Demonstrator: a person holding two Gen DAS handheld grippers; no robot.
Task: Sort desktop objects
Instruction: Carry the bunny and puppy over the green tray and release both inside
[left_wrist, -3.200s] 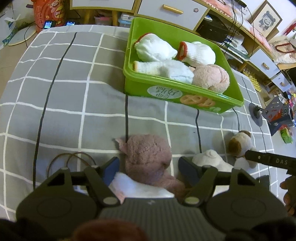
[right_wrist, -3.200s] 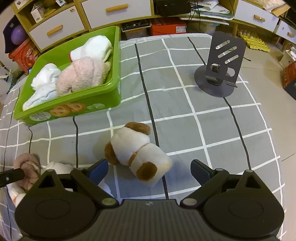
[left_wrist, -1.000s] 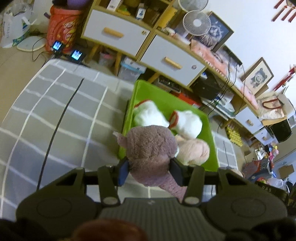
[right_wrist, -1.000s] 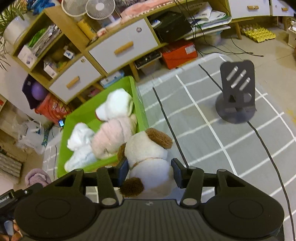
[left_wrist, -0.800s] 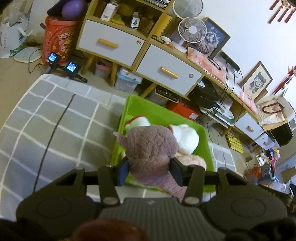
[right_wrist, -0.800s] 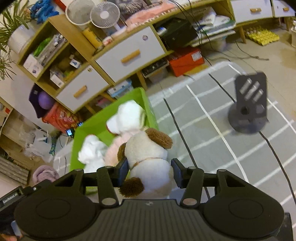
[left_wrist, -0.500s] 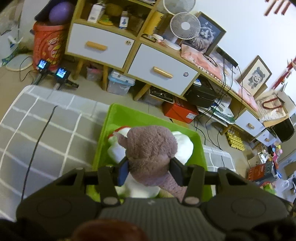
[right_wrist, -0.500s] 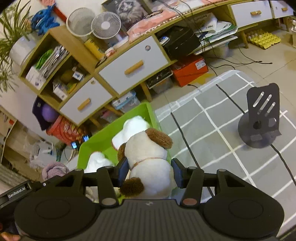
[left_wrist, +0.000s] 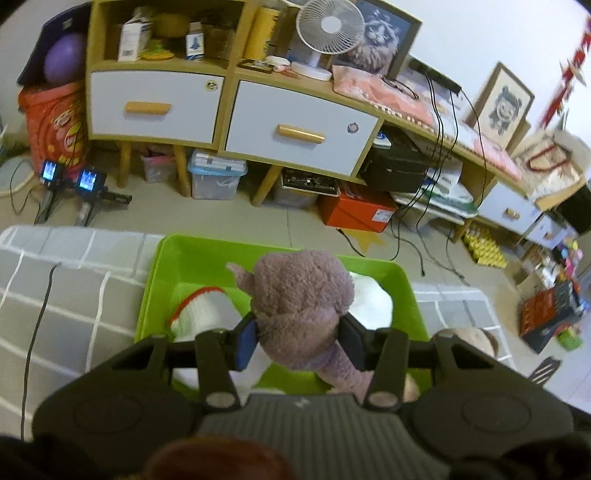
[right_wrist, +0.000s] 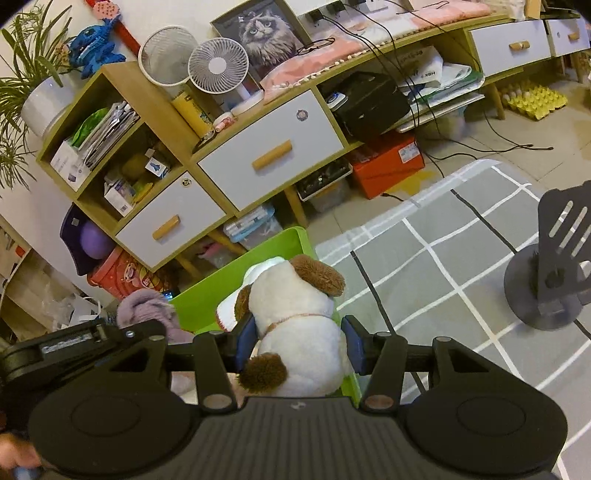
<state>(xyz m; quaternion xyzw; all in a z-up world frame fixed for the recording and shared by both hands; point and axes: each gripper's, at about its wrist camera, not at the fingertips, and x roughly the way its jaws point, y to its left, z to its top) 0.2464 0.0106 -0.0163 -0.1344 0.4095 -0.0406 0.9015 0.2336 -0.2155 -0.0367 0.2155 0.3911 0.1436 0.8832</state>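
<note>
My left gripper (left_wrist: 297, 341) is shut on a mauve plush toy (left_wrist: 301, 295) and holds it in the air over the green bin (left_wrist: 155, 266). White plush toys with red trim (left_wrist: 201, 310) lie in the bin below it. My right gripper (right_wrist: 297, 341) is shut on a white and brown plush dog (right_wrist: 295, 314) and holds it above the bin's right side (right_wrist: 299, 240). The left gripper's body (right_wrist: 74, 347) and the mauve toy (right_wrist: 146, 308) show at the left of the right wrist view. The dog's head (left_wrist: 465, 339) shows at the right of the left wrist view.
The bin stands on a grey checked cloth (right_wrist: 443, 266). A dark metal stand (right_wrist: 554, 266) stands on the cloth to the right. Behind the table stand a wooden cabinet with white drawers (left_wrist: 295, 125), boxes on the floor and cables.
Both grippers closed on their plush toys on the cloth, lifted them and carried them forward until they are over the green bin.
</note>
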